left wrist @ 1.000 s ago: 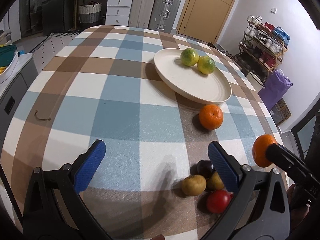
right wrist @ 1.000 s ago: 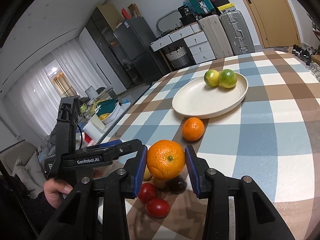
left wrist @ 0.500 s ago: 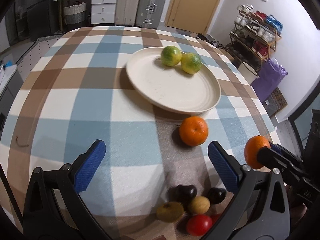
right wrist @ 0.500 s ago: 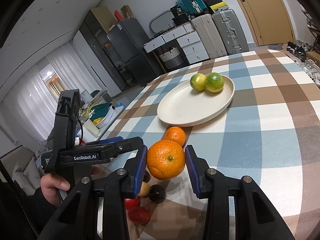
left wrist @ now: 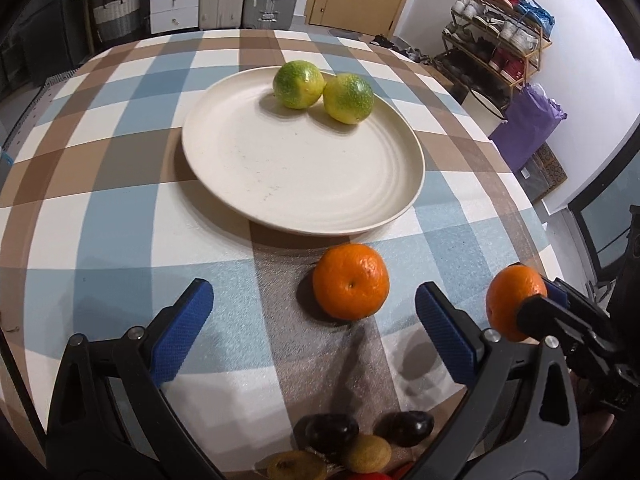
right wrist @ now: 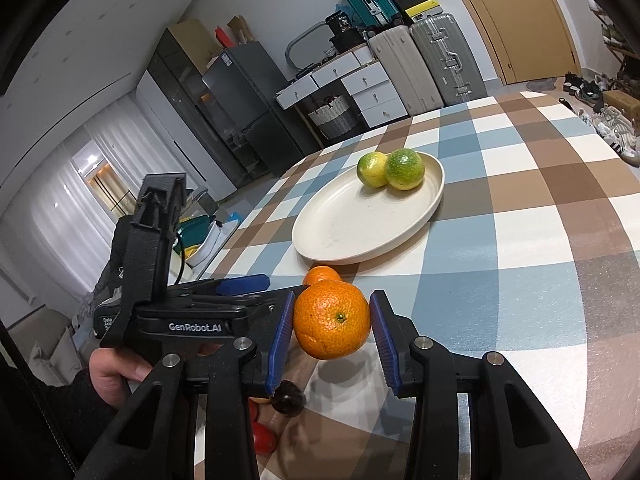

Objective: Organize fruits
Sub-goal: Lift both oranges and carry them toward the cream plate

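Observation:
A cream plate (left wrist: 248, 168) (right wrist: 320, 240) on the checked table holds two green citrus fruits (left wrist: 298, 84) (right wrist: 404, 168). A loose orange (left wrist: 351, 282) (right wrist: 320, 274) lies on the cloth just in front of the plate. My left gripper (left wrist: 314, 312) is open and empty, with that orange just ahead between its fingers. My right gripper (right wrist: 331, 326) is shut on another orange (right wrist: 331, 326) (left wrist: 514, 302) and holds it above the table, right of the left gripper. Small dark, brown and red fruits (left wrist: 332, 430) (right wrist: 286, 398) lie at the near edge.
The table edge (left wrist: 552, 248) curves close on the right. The left gripper's body (right wrist: 160, 280) and the hand holding it sit left of the right gripper. Suitcases (right wrist: 432, 60), drawers and a shoe rack (left wrist: 500, 52) stand beyond the table.
Both grippers have moved forward toward the plate. The loose orange now lies between the left fingers, and the small fruits have slipped to the bottom edge. The right gripper still holds its orange.

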A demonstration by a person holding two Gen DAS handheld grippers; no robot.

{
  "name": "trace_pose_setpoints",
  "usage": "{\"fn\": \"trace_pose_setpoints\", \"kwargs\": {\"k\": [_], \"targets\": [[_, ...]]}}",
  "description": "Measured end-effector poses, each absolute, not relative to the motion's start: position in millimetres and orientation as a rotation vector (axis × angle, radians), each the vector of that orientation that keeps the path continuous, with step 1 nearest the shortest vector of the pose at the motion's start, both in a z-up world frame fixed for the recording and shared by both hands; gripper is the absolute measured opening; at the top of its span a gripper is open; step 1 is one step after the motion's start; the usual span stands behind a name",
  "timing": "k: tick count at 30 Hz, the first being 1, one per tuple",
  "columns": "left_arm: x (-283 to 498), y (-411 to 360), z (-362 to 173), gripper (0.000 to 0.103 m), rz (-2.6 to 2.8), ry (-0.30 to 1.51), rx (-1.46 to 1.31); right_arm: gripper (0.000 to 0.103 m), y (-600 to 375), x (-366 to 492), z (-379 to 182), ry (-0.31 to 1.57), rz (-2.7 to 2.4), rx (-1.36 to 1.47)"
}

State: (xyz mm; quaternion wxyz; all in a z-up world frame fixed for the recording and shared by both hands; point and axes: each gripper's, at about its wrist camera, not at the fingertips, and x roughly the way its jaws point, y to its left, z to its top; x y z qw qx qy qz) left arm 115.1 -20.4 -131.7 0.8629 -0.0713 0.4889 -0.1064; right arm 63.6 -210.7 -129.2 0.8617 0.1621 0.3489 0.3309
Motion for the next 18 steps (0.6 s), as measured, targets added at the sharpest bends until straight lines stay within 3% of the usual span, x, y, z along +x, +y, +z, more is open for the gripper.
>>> {"fn": "trace_pose_setpoints", "kwargs": {"k": [2,7,12,18], "targets": [[118,-22,-132,0.095,-0.232,1.027,-0.143,0.039,-213,65,-130,0.735,0.691,0.346],[124,-28,-131,0.076,-0.290,1.025,-0.136,0.039,-216,67,-131,0.742,0.684,0.361],[126,-27,-133,0.037,-0.378,1.041,-0.198,0.039,-217,68,-130,0.743,0.685,0.362],[130,-20,-134,0.037,-0.414,1.048,-0.242,0.039,-220,70,-130,0.742,0.677,0.372]]}}
